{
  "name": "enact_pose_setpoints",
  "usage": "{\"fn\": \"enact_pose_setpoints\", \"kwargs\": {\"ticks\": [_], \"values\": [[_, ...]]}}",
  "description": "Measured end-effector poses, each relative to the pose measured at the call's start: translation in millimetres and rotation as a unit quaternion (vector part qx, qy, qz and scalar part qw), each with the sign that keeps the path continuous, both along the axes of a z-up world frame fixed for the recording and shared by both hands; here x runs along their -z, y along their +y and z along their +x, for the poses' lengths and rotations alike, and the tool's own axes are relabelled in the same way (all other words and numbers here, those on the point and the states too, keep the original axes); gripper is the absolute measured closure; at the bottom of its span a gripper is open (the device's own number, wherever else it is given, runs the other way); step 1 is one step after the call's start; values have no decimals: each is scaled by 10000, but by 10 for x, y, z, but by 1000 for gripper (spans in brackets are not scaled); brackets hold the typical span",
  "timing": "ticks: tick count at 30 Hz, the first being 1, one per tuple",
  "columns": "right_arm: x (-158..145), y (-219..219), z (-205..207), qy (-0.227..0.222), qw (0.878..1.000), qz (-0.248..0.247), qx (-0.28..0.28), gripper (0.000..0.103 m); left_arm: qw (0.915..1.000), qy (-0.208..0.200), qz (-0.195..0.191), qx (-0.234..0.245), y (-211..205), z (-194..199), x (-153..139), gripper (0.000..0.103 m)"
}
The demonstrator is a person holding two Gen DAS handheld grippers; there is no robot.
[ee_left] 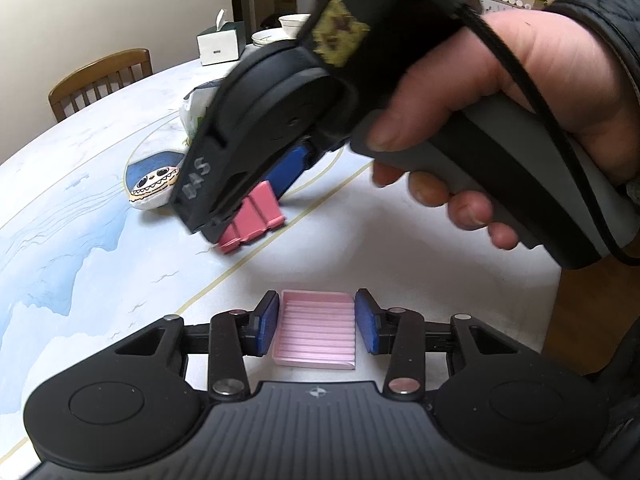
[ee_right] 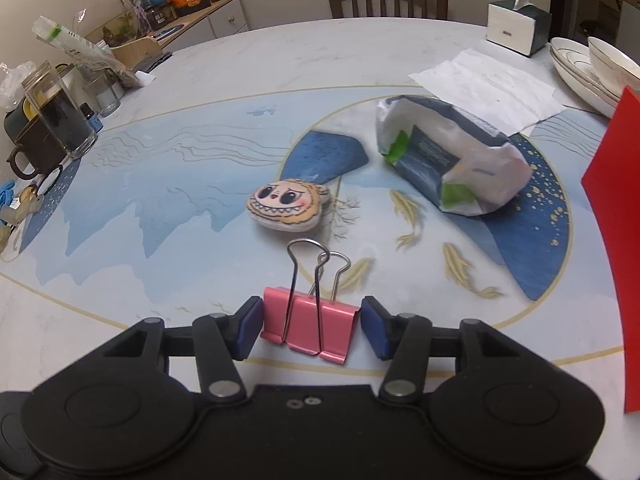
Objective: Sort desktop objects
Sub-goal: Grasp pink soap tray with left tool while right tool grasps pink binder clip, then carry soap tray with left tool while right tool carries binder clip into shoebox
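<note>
Desk (ee_right: 280,60) printed with blue mountains and gold fish carries everything here, and the plush cartoon-face charm with a toothy grin (ee_right: 286,210) serves as the landmark. Just nearer the camera than that charm, in the right wrist view, lies a pink metal binder clip with two wire handles (ee_right: 310,326); the right claw (ee_right: 312,328) straddles it, jaws part open, blue pads close on either flank with a thin gap visible, so it is not yet gripped. Well nearer the person than the charm, in the left wrist view, a pale pink ribbed plastic tray (ee_left: 315,328) sits flat on the desk between the pads of the left claw (ee_left: 316,326), which is nearly closed onto its two long sides; whether the pads actually press I cannot tell. The clip looks stiff, light and slick-painted, so squeezing across the folded body rather than the springy wire loops seems wise. The tray looks rigid, light and thin-walled; a gentle hold on its raised rims should do, since it could skid or tip if pinched off-centre.
</note>
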State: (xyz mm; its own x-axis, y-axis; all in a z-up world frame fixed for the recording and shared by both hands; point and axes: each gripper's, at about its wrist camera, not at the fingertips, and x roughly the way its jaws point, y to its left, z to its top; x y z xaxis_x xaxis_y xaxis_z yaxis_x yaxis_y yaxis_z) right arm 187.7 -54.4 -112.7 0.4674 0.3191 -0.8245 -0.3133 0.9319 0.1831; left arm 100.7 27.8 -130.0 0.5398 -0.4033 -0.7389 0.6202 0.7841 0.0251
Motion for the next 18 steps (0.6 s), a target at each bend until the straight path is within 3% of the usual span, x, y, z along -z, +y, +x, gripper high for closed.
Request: {"fn": "enact_pose_setpoints", "kwargs": {"ticks": [18], "values": [[-108, -695, -219, -85, 9994, -61, 333, 51, 9991, 173, -72, -368, -111, 72, -47, 64]]}}
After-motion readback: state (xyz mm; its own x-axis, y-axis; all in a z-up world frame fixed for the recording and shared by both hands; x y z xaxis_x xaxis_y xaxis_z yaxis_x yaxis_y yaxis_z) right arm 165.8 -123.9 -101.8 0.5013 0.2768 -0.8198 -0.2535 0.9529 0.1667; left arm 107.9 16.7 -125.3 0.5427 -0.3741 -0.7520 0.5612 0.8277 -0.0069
